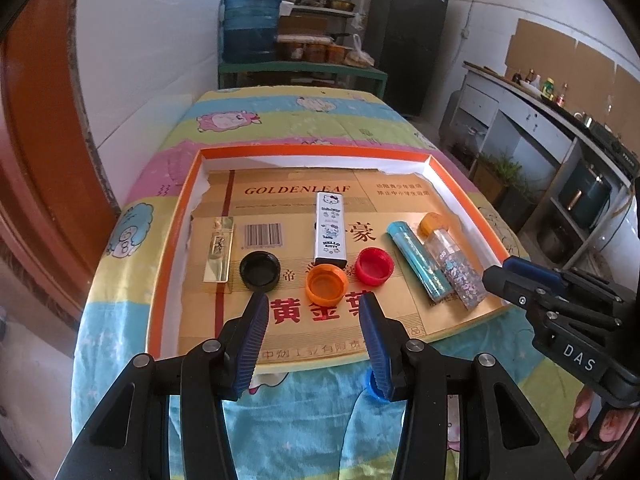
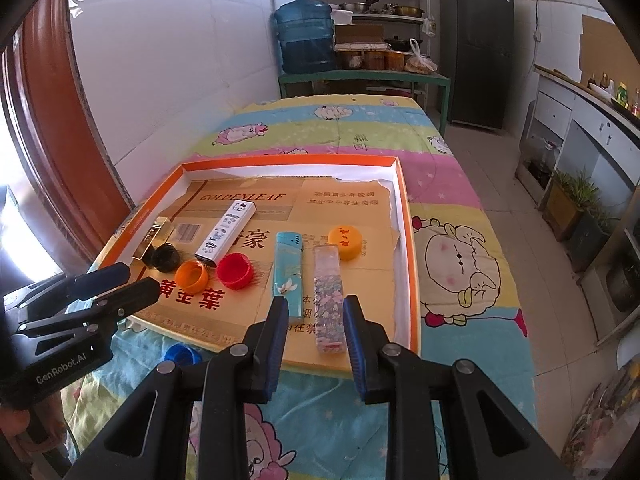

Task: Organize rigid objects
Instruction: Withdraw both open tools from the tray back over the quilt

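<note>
On a cartoon-print quilt [image 2: 452, 184], an orange-rimmed tray [image 2: 404, 208] holds lighters and caps; behind, a fridge [image 2: 476, 48]. Left gripper [image 1: 314, 312] and right gripper [image 2: 316, 312] both gape, empty.

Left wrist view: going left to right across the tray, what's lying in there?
Gold lighter → black cap → orange cap → red cap → teal lighter → glitter lighter. The white Hello Kitty lighter sits behind the orange cap, so I left it out.
</note>
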